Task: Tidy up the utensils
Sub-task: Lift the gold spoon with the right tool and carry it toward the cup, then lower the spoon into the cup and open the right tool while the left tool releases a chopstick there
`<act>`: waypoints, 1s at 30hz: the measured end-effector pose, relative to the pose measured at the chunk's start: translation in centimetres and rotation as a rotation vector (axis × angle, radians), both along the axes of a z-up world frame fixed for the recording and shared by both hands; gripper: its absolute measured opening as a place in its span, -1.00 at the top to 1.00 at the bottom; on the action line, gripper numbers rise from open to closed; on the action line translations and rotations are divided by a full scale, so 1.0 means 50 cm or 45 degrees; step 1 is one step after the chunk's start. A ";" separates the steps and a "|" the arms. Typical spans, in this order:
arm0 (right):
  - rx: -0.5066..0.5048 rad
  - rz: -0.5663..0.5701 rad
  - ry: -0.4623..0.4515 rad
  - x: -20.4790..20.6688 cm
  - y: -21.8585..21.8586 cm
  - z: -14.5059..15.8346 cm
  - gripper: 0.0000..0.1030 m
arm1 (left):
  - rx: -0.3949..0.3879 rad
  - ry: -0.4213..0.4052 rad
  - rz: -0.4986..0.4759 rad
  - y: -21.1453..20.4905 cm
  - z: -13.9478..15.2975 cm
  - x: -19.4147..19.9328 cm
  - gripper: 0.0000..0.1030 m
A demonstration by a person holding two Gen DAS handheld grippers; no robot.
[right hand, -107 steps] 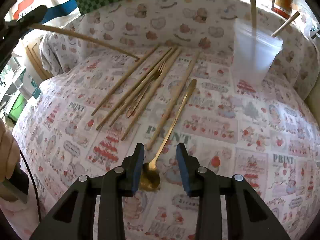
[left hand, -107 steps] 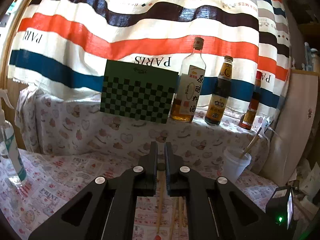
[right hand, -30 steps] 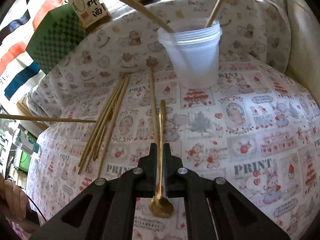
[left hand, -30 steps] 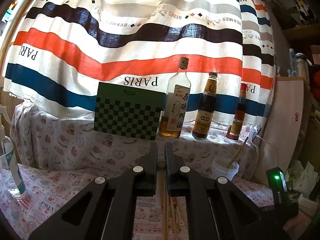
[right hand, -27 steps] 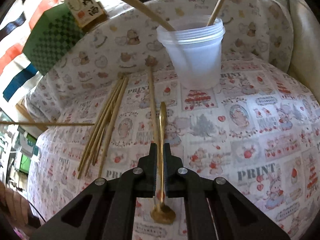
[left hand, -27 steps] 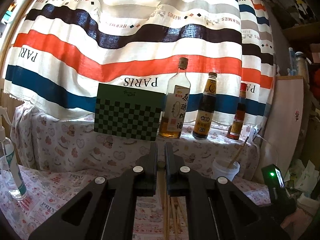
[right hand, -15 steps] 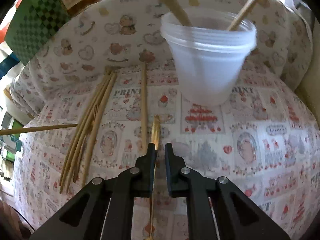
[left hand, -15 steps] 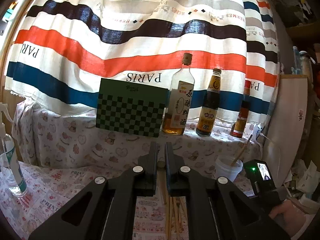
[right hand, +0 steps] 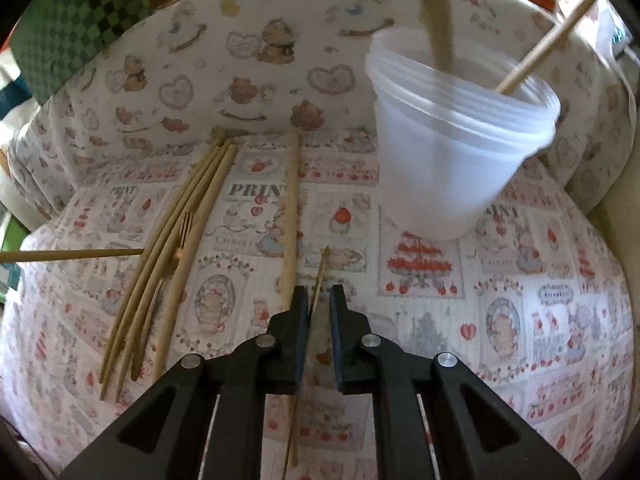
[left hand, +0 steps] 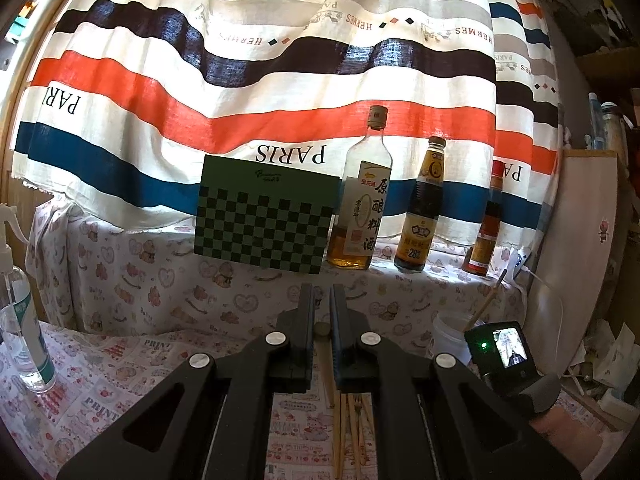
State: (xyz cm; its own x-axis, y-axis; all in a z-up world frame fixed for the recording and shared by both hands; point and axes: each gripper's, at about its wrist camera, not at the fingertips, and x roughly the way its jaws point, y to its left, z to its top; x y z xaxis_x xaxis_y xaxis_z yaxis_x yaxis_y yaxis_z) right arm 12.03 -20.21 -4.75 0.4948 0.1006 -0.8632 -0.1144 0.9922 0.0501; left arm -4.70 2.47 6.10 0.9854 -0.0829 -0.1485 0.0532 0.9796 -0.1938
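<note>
Barely parted on the right gripper (right hand: 319, 296): jaws a sliver open, with the gold spoon (right hand: 320, 276) handle between them, leaning on the left pad and clear of the right one, so no firm hold to be seen. Clamped shut on the left gripper (left hand: 321, 300), around the butt end of a chopstick (left hand: 321, 328).

Standing at 1 o'clock from the right jaws, well apart: the plastic cup (right hand: 460, 152), with one stick already in it. Lying on the counter (right hand: 520, 300) at 10 o'clock: the chopstick bundle (right hand: 176, 248). At 12 o'clock, just beside the spoon: a lone chopstick (right hand: 291, 208).

Likely to slip and drop short of the cup if carried this loosely. Likely to tip the light cup if knocked against its rim. Worth re-gripping before lifting.
</note>
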 end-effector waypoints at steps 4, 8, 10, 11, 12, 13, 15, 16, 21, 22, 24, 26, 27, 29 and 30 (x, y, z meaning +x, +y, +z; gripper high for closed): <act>-0.020 0.030 -0.011 0.000 0.011 -0.001 0.80 | 0.004 0.000 0.007 -0.002 0.000 0.000 0.88; 0.003 0.033 -0.046 -0.008 0.010 -0.002 0.81 | 0.005 0.002 0.016 0.000 -0.001 0.001 0.88; 0.029 0.030 -0.050 -0.012 0.002 0.000 0.82 | 0.000 0.003 0.018 0.002 -0.001 0.001 0.88; 0.056 0.037 -0.064 -0.019 -0.004 0.008 0.82 | -0.003 0.004 0.019 0.003 -0.001 0.001 0.88; 0.071 0.044 -0.082 -0.028 -0.013 0.018 0.82 | -0.006 0.004 0.020 0.004 -0.001 0.001 0.88; 0.083 0.051 -0.116 -0.042 -0.019 0.033 0.82 | -0.007 0.003 0.021 0.005 -0.001 0.001 0.88; 0.108 0.070 -0.178 -0.069 -0.025 0.066 0.82 | -0.010 0.000 0.021 0.006 -0.001 0.000 0.88; 0.127 0.078 -0.207 -0.079 -0.022 0.082 0.82 | -0.018 -0.003 0.014 0.006 0.000 -0.002 0.88; 0.201 0.085 -0.363 -0.155 -0.051 0.177 0.96 | -0.016 -0.013 -0.046 -0.016 0.022 0.004 0.89; 0.206 0.094 -0.395 -0.170 -0.058 0.196 0.96 | -0.001 -0.023 -0.056 -0.025 0.035 0.006 0.89; 0.177 0.098 -0.453 -0.196 -0.067 0.226 0.97 | -0.001 -0.053 -0.095 -0.038 0.064 0.005 0.89; 0.148 0.100 -0.476 -0.211 -0.076 0.245 0.97 | -0.002 -0.082 -0.110 -0.051 0.094 0.005 0.89; 0.150 0.107 -0.475 -0.217 -0.083 0.253 0.97 | -0.003 -0.093 -0.122 -0.057 0.108 0.006 0.89; 0.157 0.111 -0.485 -0.219 -0.096 0.267 0.97 | 0.000 -0.106 -0.151 -0.074 0.135 0.012 0.89; 0.155 0.107 -0.495 -0.222 -0.101 0.271 0.97 | 0.007 -0.111 -0.159 -0.083 0.147 0.015 0.89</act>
